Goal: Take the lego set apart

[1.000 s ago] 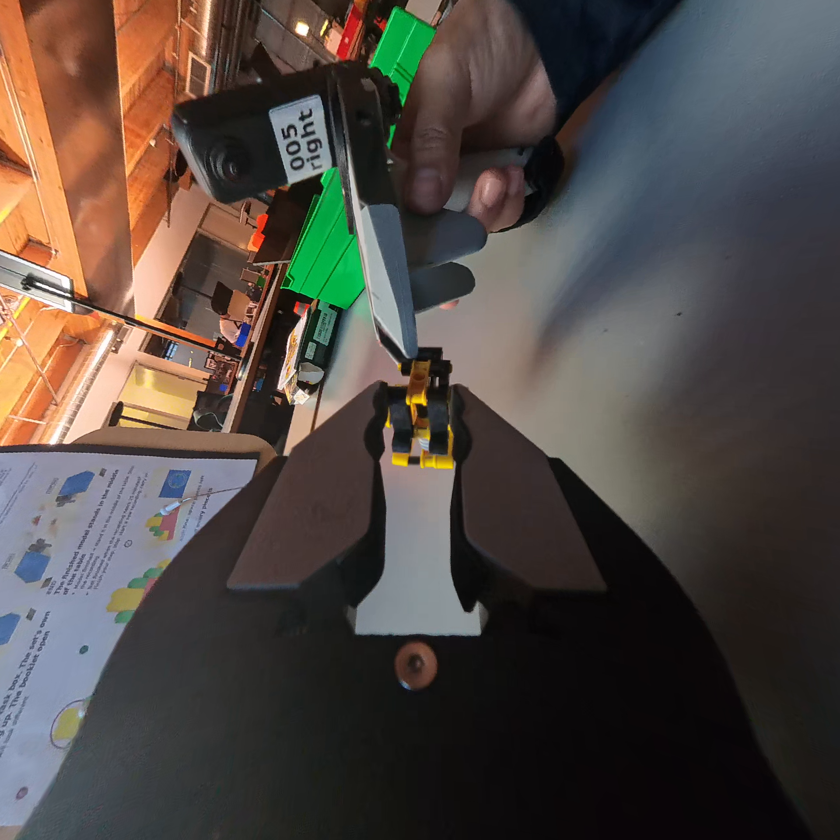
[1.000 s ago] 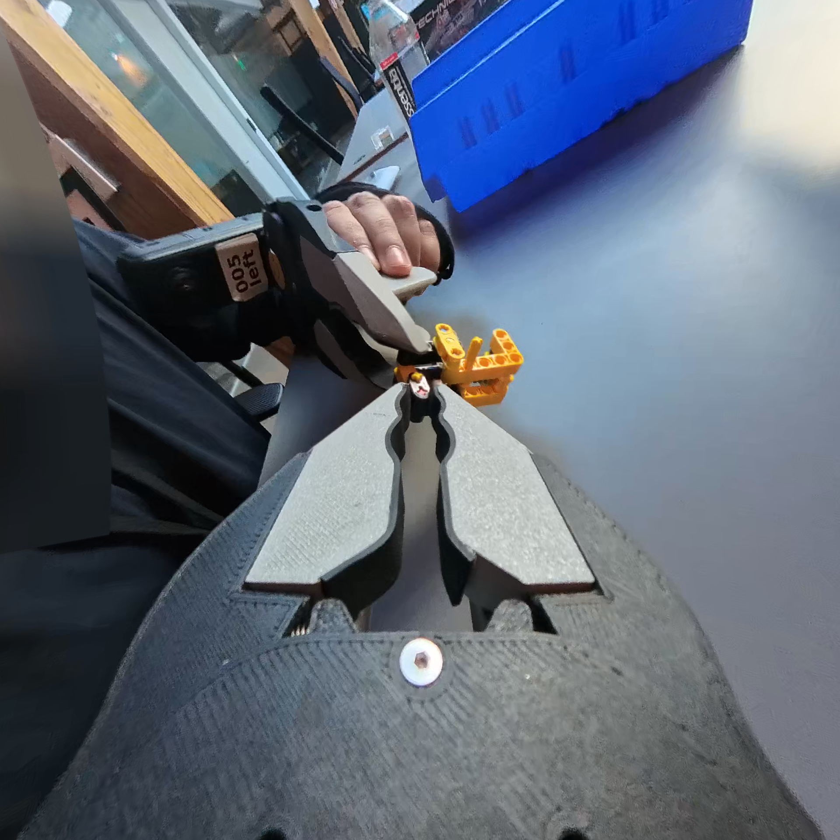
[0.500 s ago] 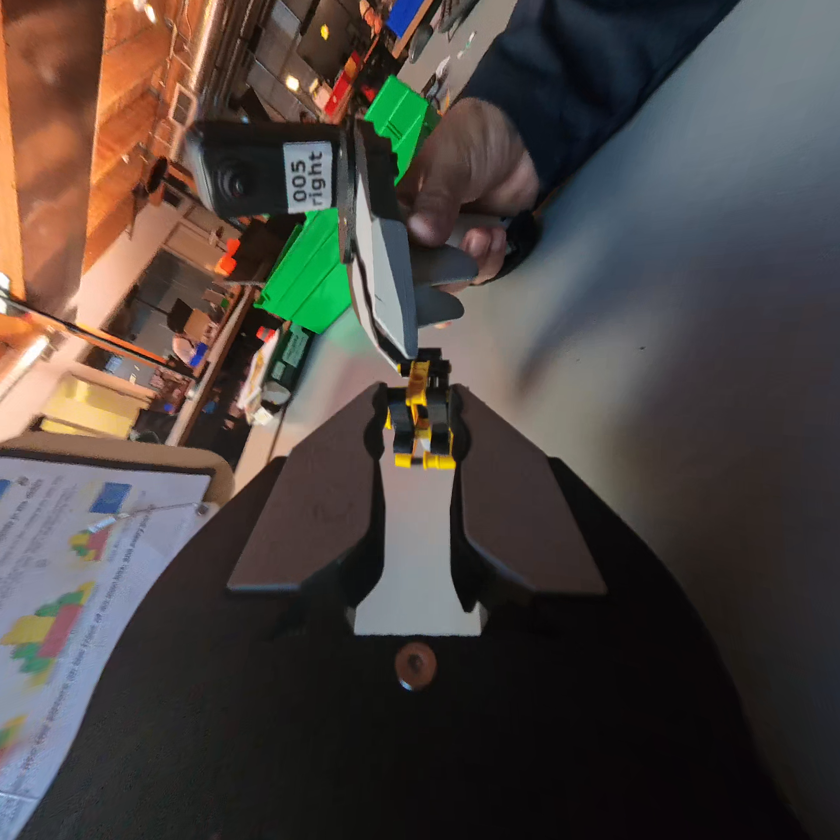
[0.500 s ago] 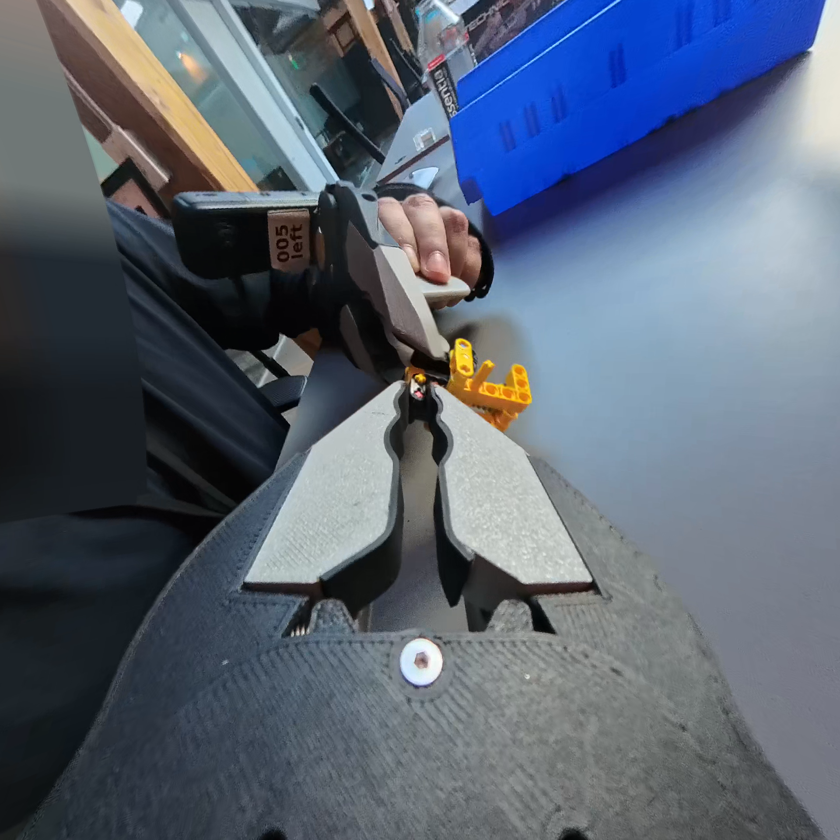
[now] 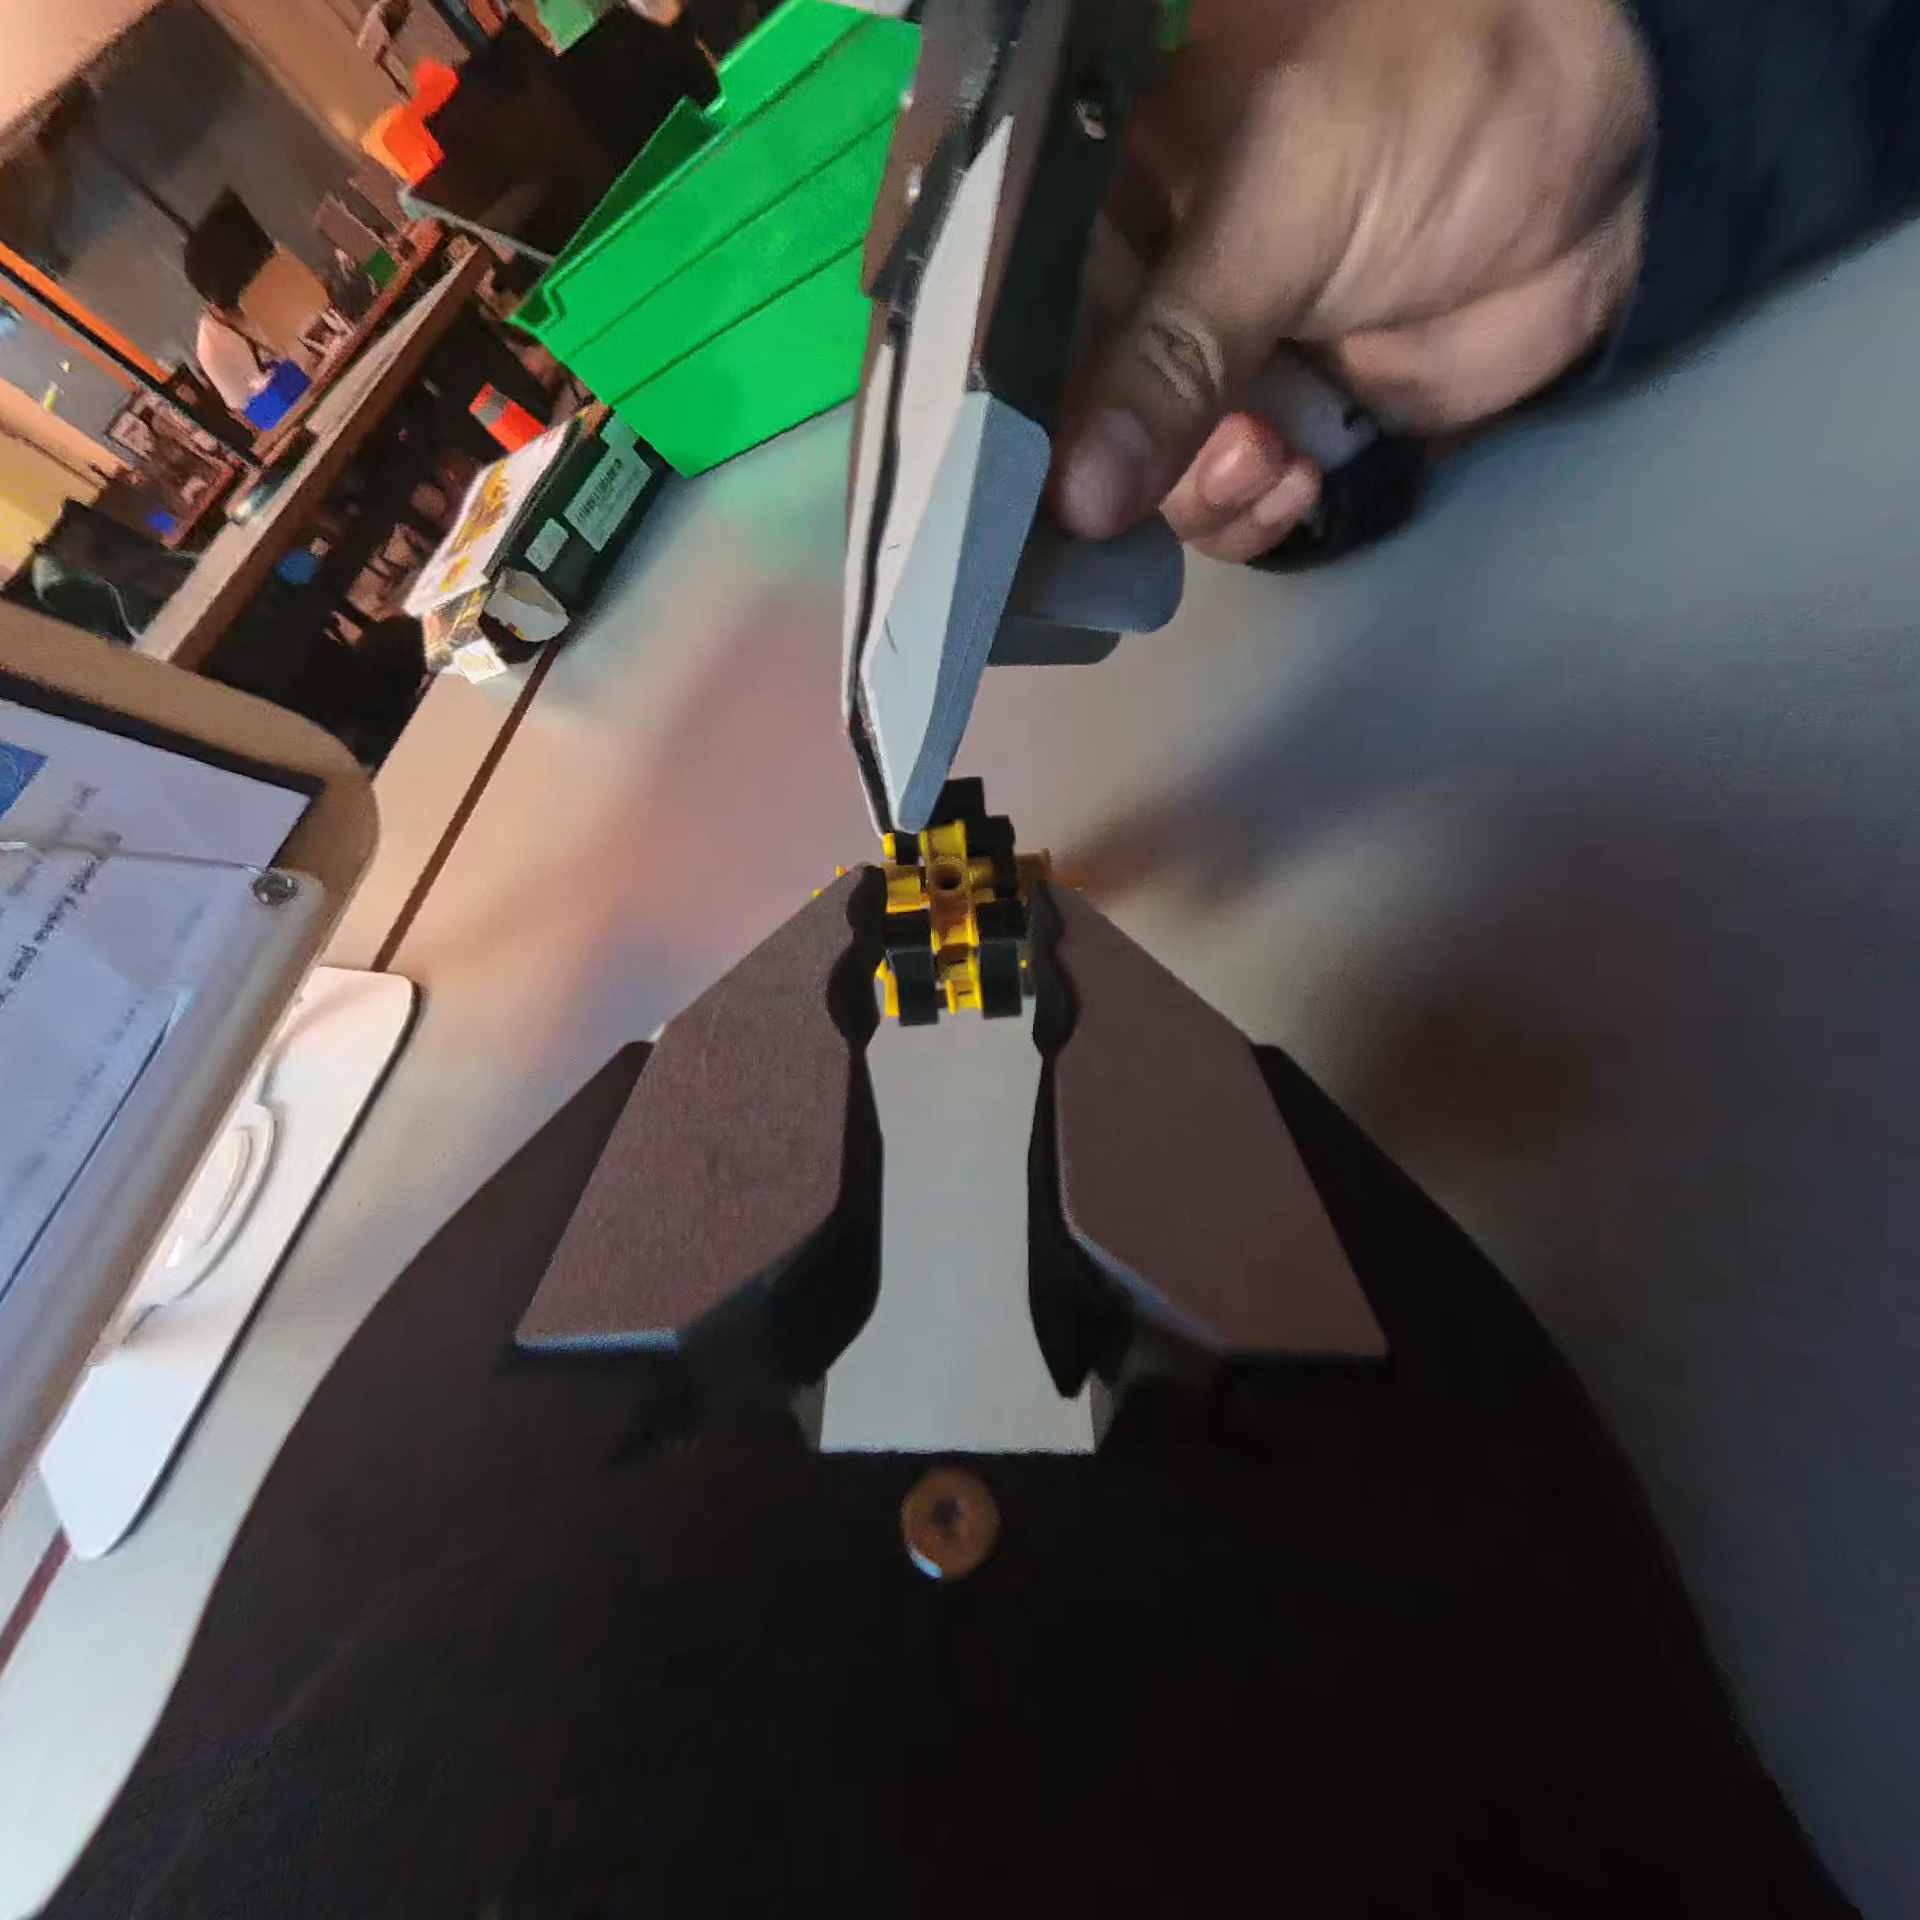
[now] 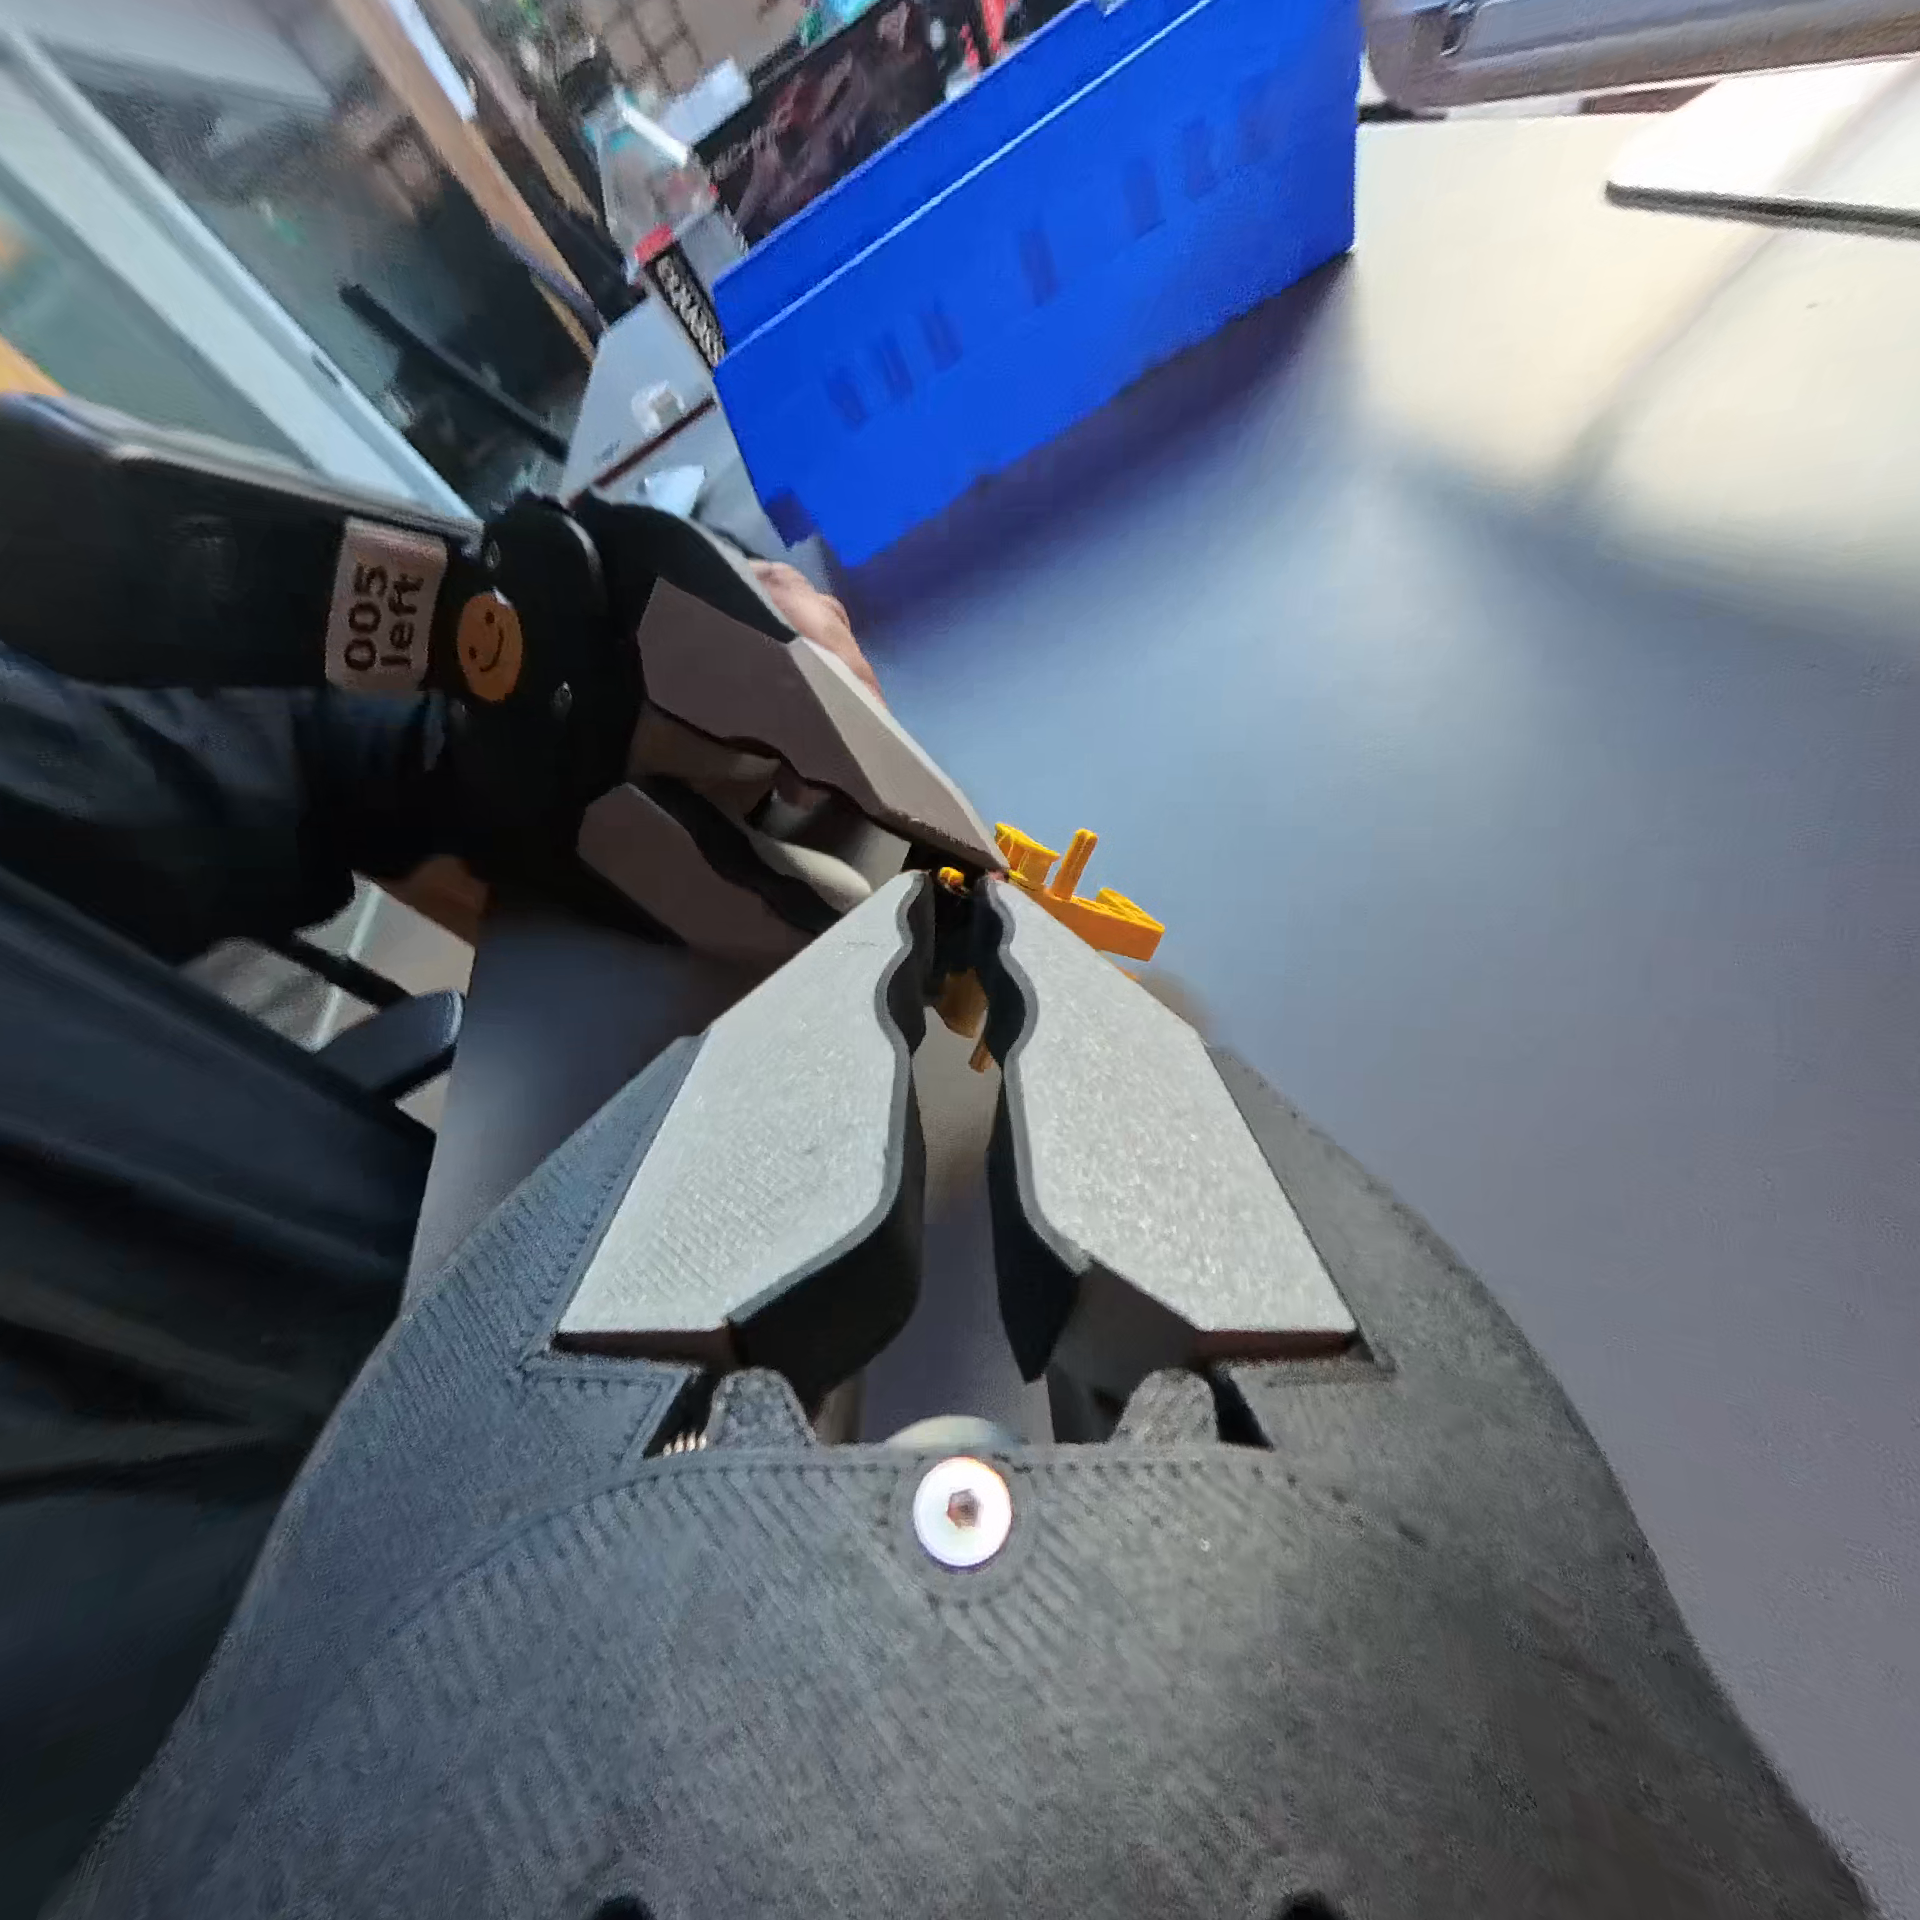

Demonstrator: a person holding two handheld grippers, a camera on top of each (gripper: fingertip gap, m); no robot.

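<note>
A small yellow and black lego model (image 5: pixel 951 935) is clamped between the fingertips of my left gripper (image 5: pixel 951 914), just above the grey table. My right gripper (image 6: pixel 954 914) is shut on the model's near end, a black and yellow part (image 6: pixel 956 971); the orange-yellow beams (image 6: pixel 1091 904) of the model stick out to the right beyond its tips. In the left wrist view the right gripper (image 5: pixel 914 810) comes down from above onto the model's far end. In the right wrist view the left gripper (image 6: pixel 961 857) reaches in from the left. Both are hand-held.
Green bins (image 5: pixel 727 301) and boxes (image 5: pixel 540 520) stand at the far end of the table (image 5: pixel 1558 935). An instruction sheet on a board (image 5: pixel 125 987) lies at the left. A blue bin (image 6: pixel 1039 291) stands beyond the model in the right wrist view. Both grippers' tips are close together, under 4 cm apart.
Both grippers have turned and tilted together with the model still held between them. The right gripper now comes at it more steeply, and the model's orange beams lie flatter.
</note>
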